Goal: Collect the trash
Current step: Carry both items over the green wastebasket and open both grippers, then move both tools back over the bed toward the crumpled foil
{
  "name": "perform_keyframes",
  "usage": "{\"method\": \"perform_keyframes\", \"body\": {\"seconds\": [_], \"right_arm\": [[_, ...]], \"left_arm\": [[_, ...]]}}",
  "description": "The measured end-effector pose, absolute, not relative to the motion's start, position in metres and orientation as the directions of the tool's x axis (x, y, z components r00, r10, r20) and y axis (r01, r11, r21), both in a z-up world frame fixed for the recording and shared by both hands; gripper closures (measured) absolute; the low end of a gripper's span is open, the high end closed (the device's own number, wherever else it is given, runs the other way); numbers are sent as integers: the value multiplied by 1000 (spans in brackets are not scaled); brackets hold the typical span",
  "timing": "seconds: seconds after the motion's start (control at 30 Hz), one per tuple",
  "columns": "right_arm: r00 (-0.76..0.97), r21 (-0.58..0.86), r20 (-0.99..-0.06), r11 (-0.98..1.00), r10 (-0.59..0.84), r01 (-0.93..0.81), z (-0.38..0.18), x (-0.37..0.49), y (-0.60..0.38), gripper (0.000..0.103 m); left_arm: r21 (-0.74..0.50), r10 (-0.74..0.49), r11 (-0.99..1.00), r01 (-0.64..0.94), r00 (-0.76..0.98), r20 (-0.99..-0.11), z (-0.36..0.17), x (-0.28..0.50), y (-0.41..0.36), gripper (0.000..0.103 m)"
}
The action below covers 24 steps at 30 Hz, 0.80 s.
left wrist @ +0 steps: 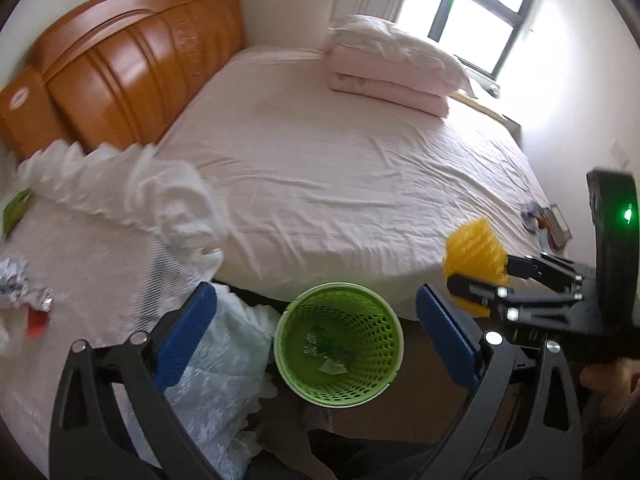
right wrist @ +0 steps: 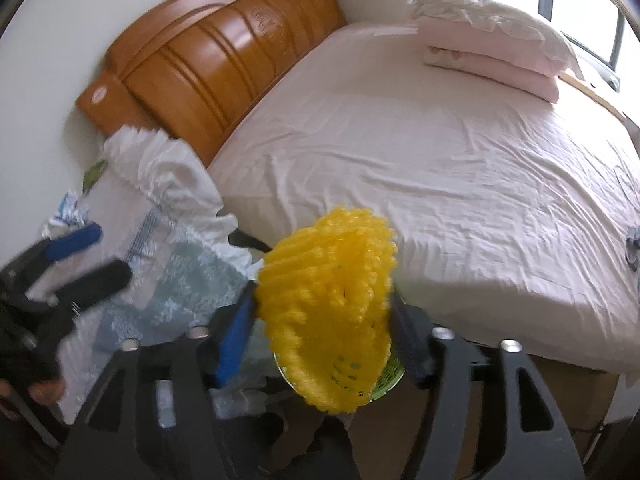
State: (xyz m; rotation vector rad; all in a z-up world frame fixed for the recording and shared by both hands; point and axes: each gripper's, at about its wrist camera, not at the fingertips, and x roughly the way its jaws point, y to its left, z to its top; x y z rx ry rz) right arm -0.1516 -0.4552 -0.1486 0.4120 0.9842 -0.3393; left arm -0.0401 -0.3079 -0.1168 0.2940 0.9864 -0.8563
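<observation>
A green perforated waste basket point(left wrist: 338, 344) stands on the floor beside the bed, with a few scraps inside; only a sliver of it shows in the right wrist view point(right wrist: 387, 378). My left gripper point(left wrist: 316, 332) is open and empty, its blue pads straddling the basket from above. My right gripper point(right wrist: 324, 332) is shut on a yellow foam fruit net point(right wrist: 332, 300) and holds it above the basket; it also shows in the left wrist view point(left wrist: 478, 280) with the net point(left wrist: 474, 254) right of the basket. Crumpled foil point(left wrist: 20, 284) and a red scrap point(left wrist: 37, 322) lie on the covered surface at left.
A bed with a pale pink sheet point(left wrist: 340, 168) and an orange wooden headboard point(left wrist: 132, 60) fills the middle. Folded bedding point(left wrist: 392, 64) lies at its far side. A white lace cloth point(left wrist: 216, 376) hangs beside the basket. Small items point(left wrist: 546, 222) lie at the bed's right edge.
</observation>
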Motion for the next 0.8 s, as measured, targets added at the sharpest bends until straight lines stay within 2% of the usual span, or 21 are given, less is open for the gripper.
{"method": "perform_keyframes", "body": {"seconds": [0.07,0.1,0.57,0.8], "right_arm": [[497,151,-860,874,-114,461,-151,-147,-447,6],[487,131,-864,876,-129,465,-152,-145,-443,2],[447,138,-888,863,-110,486,-166,-146,-436,2],[474,185,-877,856,-79,484,-158,-142,-432,2]], "left_arm": [[-149,-490,667,730,280,-826,-115,-36,-298,8],[-149,-488,673,724,285,-825,-114,-36,-295,8],[-147,-495,686,713,309,-812,-107,-38,-272,8],[-140,-485,724,676,354,-799,-100,-37,-248,8]]}}
